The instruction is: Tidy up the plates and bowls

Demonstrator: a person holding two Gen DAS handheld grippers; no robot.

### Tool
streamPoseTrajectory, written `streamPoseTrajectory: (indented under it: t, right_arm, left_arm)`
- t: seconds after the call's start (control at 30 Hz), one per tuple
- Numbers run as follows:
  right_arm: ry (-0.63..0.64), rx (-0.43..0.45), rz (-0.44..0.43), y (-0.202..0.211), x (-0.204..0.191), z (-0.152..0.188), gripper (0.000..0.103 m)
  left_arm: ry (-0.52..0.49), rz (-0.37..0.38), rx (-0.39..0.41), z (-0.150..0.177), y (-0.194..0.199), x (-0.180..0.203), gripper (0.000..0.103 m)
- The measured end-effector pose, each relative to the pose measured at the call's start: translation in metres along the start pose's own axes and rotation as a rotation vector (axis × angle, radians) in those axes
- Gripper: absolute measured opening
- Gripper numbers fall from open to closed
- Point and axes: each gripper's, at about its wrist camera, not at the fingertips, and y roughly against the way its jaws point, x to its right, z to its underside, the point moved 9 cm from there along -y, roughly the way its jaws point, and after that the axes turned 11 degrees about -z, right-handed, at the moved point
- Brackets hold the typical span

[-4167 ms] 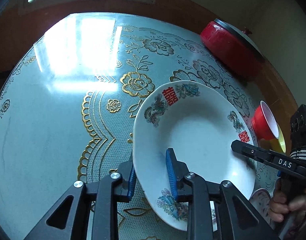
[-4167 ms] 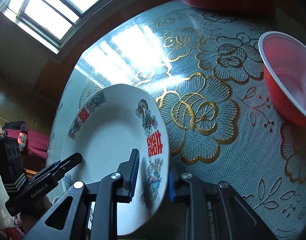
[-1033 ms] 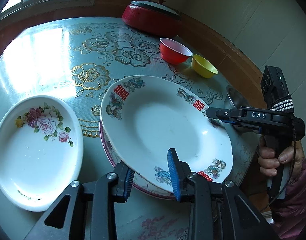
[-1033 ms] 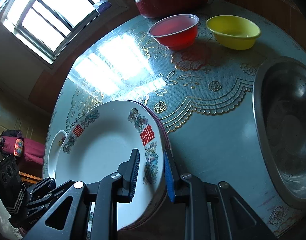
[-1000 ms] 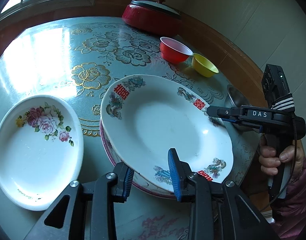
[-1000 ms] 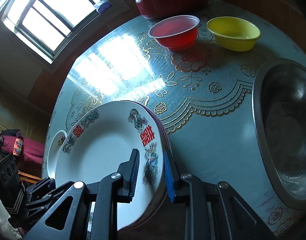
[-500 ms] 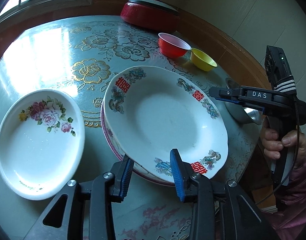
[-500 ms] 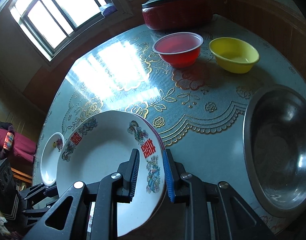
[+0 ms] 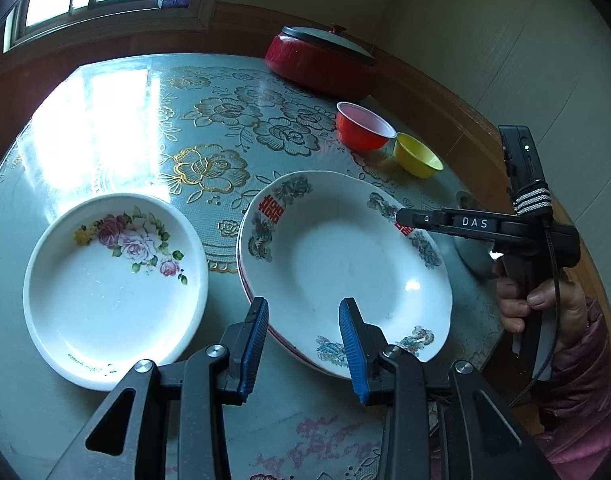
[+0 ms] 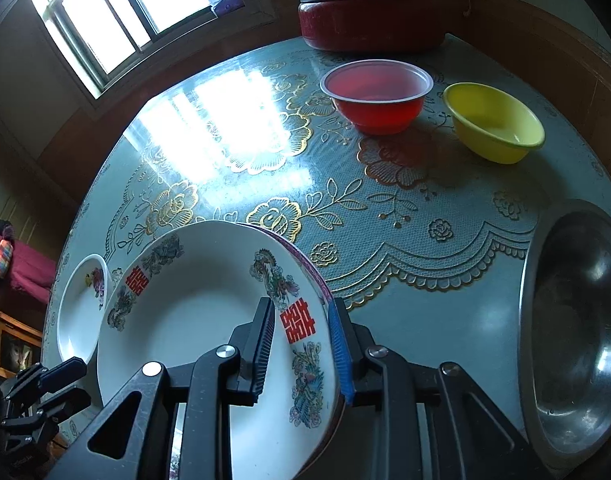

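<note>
A white plate with red double-happiness marks (image 9: 337,256) rests on a pink-rimmed plate (image 9: 245,280) on the table; it also shows in the right wrist view (image 10: 193,320). My left gripper (image 9: 303,344) is open, its jaws above the plate's near rim and not touching it. My right gripper (image 10: 301,344) is open, with its jaws on either side of the plate's right rim; it also shows in the left wrist view (image 9: 405,218). A white rose plate (image 9: 113,284) lies to the left. A red bowl (image 10: 375,94), a yellow bowl (image 10: 493,126) and a steel bowl (image 10: 577,320) stand on the right.
A red lidded pot (image 10: 369,12) stands at the far edge by the wall. The table (image 9: 105,128) has a floral cover with bright glare from the window (image 10: 121,12). The person's hand (image 9: 529,300) holds the right gripper's handle at the table's right edge.
Both grippers set the double-happiness plate down on the pink-rimmed plate, opened and let go. The left gripper has drawn back and up.
</note>
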Motion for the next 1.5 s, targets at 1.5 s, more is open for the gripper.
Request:
streamPoseTrajectory:
  t: [1.5]
  right_arm:
    - [0.055,-0.061,-0.128,-0.005,-0.001,0.005,0.030]
  left_arm:
    - [0.128,-0.097,-0.010,0.002,-0.020,-0.008,0.039]
